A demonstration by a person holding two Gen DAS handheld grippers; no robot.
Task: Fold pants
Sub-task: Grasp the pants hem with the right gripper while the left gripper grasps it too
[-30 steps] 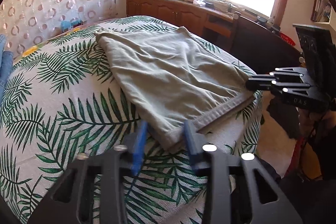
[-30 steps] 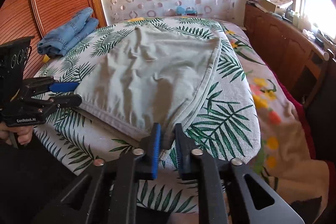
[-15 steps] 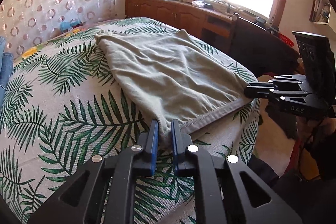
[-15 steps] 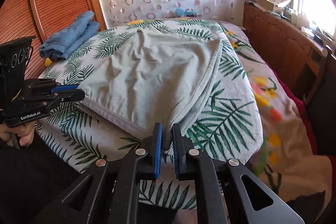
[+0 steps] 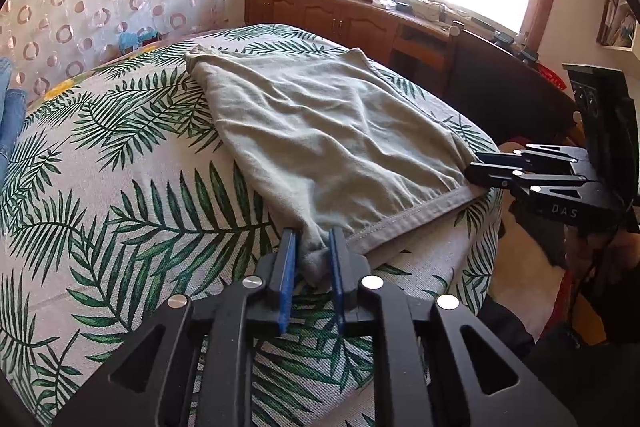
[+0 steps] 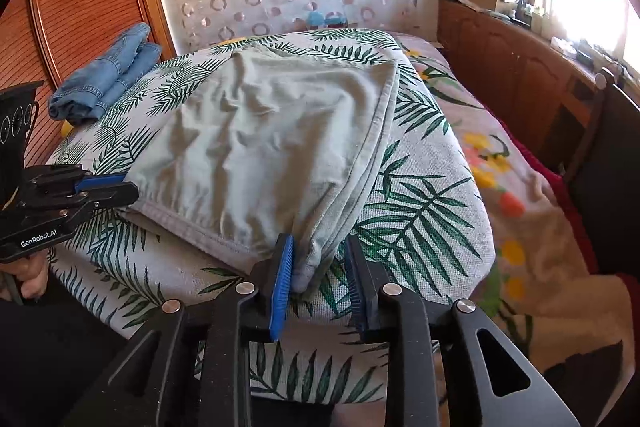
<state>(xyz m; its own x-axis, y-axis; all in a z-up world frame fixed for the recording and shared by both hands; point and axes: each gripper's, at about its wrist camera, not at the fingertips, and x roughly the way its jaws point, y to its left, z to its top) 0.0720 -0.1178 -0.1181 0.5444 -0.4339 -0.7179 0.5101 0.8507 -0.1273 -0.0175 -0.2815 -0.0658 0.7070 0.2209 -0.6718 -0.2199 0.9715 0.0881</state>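
The pale grey-green cotton pants point(image 5: 320, 143) lie folded flat on the palm-leaf-print bedspread point(image 5: 120, 195), waistband along the near edge. The left gripper point(image 5: 312, 259) has just been easing apart; one waistband corner sits bunched between its blue pads, seemingly touching both. The right gripper point(image 6: 320, 267) has just been opening too; the other corner rests against one pad only, the far pad clear. Judged stage: release after a fold. Next, both must back off without dragging the cloth, then take a fresh hold.
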